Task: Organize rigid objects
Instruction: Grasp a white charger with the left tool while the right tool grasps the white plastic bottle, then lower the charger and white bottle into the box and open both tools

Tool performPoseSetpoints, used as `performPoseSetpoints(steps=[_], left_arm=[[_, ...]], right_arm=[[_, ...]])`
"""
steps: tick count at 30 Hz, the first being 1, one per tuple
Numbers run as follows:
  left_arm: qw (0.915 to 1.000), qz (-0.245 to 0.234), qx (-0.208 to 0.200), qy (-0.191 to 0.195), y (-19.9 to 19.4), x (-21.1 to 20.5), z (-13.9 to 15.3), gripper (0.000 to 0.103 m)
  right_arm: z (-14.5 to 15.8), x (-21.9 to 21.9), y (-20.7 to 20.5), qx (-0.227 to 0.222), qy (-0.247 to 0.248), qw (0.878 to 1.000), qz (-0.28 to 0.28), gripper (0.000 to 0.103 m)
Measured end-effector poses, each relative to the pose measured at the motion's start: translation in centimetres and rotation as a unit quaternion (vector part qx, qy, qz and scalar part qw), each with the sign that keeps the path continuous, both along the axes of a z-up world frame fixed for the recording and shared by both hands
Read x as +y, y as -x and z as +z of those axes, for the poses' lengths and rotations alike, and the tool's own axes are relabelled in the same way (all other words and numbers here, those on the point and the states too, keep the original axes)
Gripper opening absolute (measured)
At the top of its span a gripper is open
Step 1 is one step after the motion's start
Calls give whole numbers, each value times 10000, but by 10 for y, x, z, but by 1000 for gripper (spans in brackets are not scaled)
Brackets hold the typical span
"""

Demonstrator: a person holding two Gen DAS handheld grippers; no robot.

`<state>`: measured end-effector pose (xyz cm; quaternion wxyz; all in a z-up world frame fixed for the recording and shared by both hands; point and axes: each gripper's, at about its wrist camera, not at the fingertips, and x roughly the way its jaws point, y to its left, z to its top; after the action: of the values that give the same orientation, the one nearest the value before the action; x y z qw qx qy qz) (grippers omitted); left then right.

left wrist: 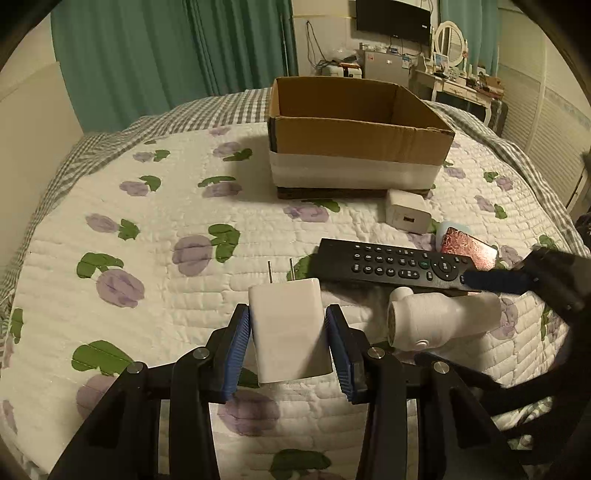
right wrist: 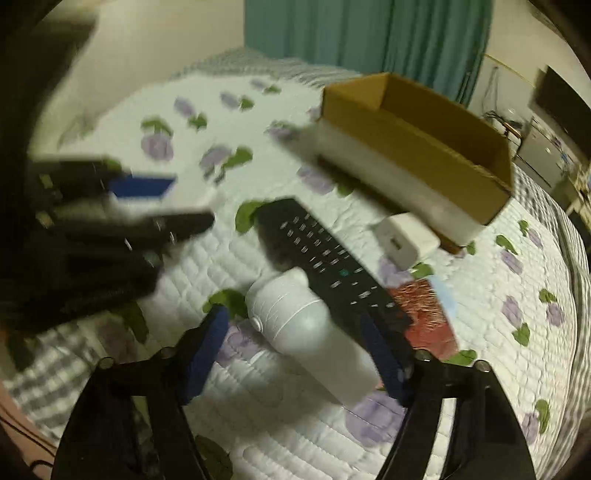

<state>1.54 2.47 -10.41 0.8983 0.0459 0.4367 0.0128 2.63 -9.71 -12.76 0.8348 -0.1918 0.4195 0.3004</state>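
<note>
My left gripper is shut on a white plug charger, prongs pointing forward, above the quilt. An open cardboard box stands beyond it. A black remote, a white bottle-shaped device, a second white charger and a red glittery card lie to the right. My right gripper is open, its jaws on either side of the white device, beside the remote. The box and second charger lie beyond. This view is blurred.
Everything lies on a white floral quilt on a bed. Green curtains hang behind. A desk, mirror and TV stand at the far right. The left gripper shows at the left of the right wrist view.
</note>
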Motion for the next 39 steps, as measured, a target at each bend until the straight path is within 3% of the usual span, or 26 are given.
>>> performPoseSetpoints(steps=[8, 14, 18, 30, 39], left_arm=[[9998, 100, 154, 73, -2, 10, -9, 43], [9998, 95, 158, 18, 0, 8, -9, 43], [9999, 84, 101, -48, 2, 3, -3, 43], [9998, 15, -179, 21, 5, -14, 35, 42], [9977, -233, -642, 42, -30, -32, 81, 42]], right_arm=[[-25, 13, -11, -48, 485, 9988, 17, 66], [-18, 8, -15, 12, 113, 9997, -207, 51], [-8, -5, -12, 131, -274, 9985, -453, 51], [58, -33, -4, -290, -945, 9917, -824, 51], [123, -63, -40, -933, -1260, 9794, -1274, 51]])
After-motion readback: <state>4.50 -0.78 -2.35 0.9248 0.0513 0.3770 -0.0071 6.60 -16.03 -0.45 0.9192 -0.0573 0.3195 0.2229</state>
